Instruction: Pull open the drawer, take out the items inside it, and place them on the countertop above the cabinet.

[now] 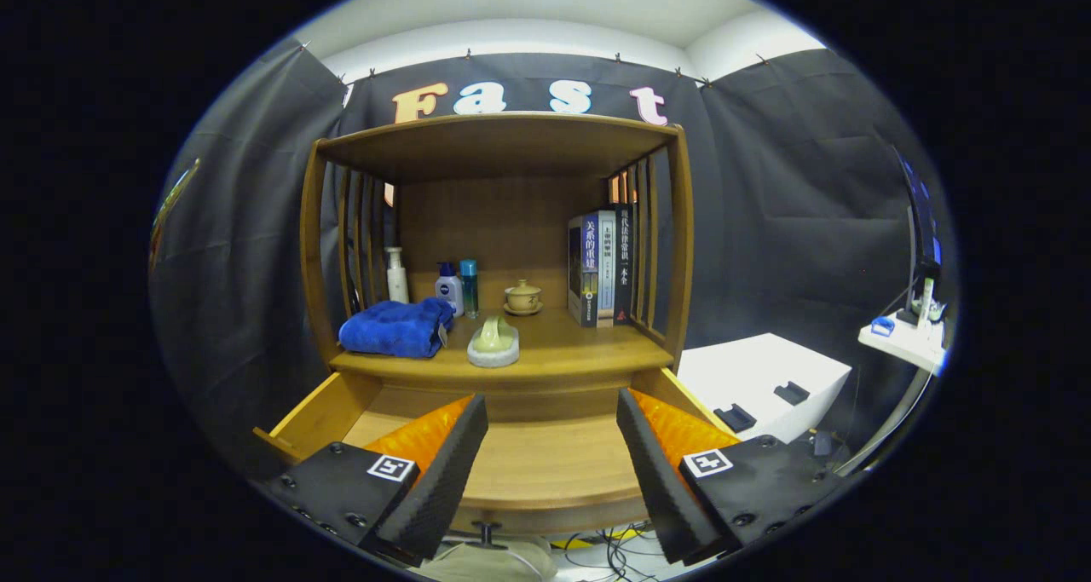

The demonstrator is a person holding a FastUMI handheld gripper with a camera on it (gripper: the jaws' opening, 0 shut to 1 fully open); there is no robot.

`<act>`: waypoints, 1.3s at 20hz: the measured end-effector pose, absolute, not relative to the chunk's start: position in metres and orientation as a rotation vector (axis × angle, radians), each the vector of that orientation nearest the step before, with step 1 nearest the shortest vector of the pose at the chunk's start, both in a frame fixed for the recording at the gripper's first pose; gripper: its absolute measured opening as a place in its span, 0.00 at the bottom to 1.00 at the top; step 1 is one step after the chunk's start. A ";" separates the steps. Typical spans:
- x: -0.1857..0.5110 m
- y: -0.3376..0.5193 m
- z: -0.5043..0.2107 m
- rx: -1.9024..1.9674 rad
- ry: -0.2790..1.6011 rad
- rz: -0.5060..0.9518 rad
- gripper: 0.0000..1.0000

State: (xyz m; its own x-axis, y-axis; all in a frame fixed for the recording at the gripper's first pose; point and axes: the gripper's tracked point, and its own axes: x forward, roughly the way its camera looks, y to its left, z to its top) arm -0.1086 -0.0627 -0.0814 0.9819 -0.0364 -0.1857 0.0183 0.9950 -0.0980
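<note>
The wooden drawer (550, 463) is pulled out below the cabinet's countertop (580, 348), and its bare floor shows between my fingers. My gripper (552, 446) hangs open above the drawer, nothing between its black pads. A folded blue towel (399, 326) lies on the countertop at the left. A pale green and white slipper-shaped item (494, 342) rests on the countertop just right of the towel, beyond my fingers. The drawer's front knob (486, 531) shows below the pads.
At the countertop's back stand a white pump bottle (396, 275), two small bottles (458, 288), a lidded tea cup (522, 296) and several upright books (601, 267). A white box (763, 382) sits right of the cabinet, a small white table (908, 339) farther right. Cables (609, 552) lie on the floor.
</note>
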 end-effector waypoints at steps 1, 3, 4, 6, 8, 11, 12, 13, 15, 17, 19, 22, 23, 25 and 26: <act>-0.114 -0.065 -0.090 -0.090 0.195 -0.026 0.99; -0.125 -0.069 -0.105 -0.088 0.208 -0.030 0.99; -0.131 -0.071 -0.113 -0.091 0.219 -0.034 0.99; -0.139 -0.073 -0.131 -0.089 0.242 -0.031 0.99; -0.145 -0.074 -0.149 -0.077 0.269 -0.027 0.99; -0.149 -0.078 -0.174 -0.053 0.318 -0.027 0.99; -0.149 -0.078 -0.180 -0.050 0.330 -0.026 0.99; -0.148 -0.078 -0.187 -0.052 0.339 -0.022 0.99; -0.144 -0.076 -0.195 -0.056 0.352 -0.013 0.99; -0.143 -0.070 -0.200 -0.067 0.356 0.012 0.99; -0.141 -0.069 -0.200 -0.079 0.347 0.015 0.97; -0.133 -0.068 -0.200 -0.071 0.350 0.026 0.97; -0.127 -0.071 -0.199 -0.080 0.347 0.017 0.97; -0.118 -0.074 -0.196 -0.094 0.341 0.011 0.97; -0.110 -0.069 -0.199 -0.086 0.342 0.020 0.97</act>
